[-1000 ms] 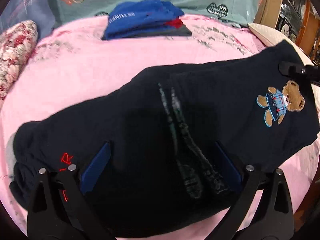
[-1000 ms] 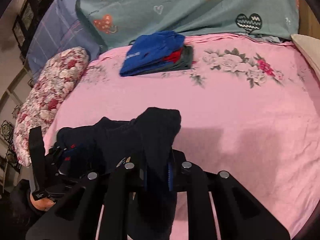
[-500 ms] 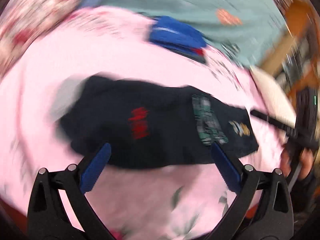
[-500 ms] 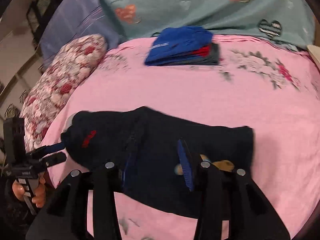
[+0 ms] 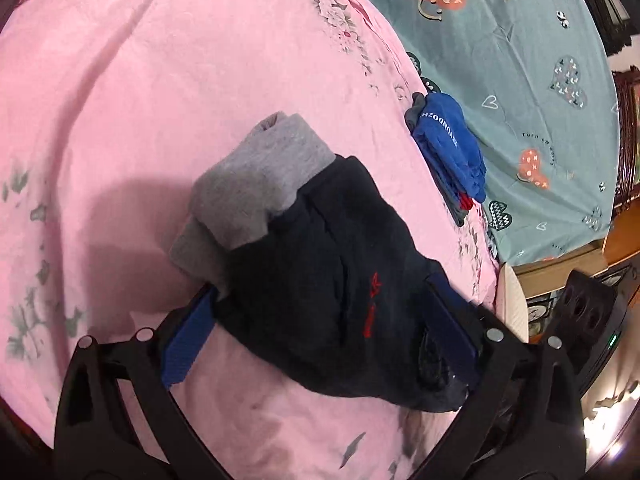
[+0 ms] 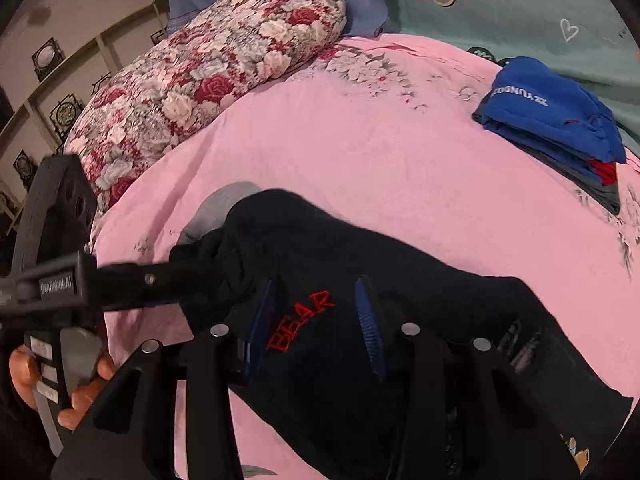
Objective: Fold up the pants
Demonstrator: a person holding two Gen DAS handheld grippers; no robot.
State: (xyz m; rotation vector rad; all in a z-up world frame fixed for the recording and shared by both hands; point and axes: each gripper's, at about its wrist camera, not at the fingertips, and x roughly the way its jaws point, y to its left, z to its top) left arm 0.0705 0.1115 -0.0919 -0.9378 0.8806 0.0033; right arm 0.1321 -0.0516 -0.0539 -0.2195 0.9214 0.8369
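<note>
Loosely bunched dark pants (image 5: 320, 280), grey cuffs (image 5: 256, 188), between both grippers' parted fingers (image 5: 188, 332).

Bare sheet (image 5: 160, 80) beyond pants (image 5: 320, 280)

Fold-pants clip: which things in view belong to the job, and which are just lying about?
Job:
- dark pants with grey cuffs
- left hand-held gripper
- right hand-held gripper

Lying about:
- folded blue clothes stack
- floral pillow
- teal heart-print bedding
</note>
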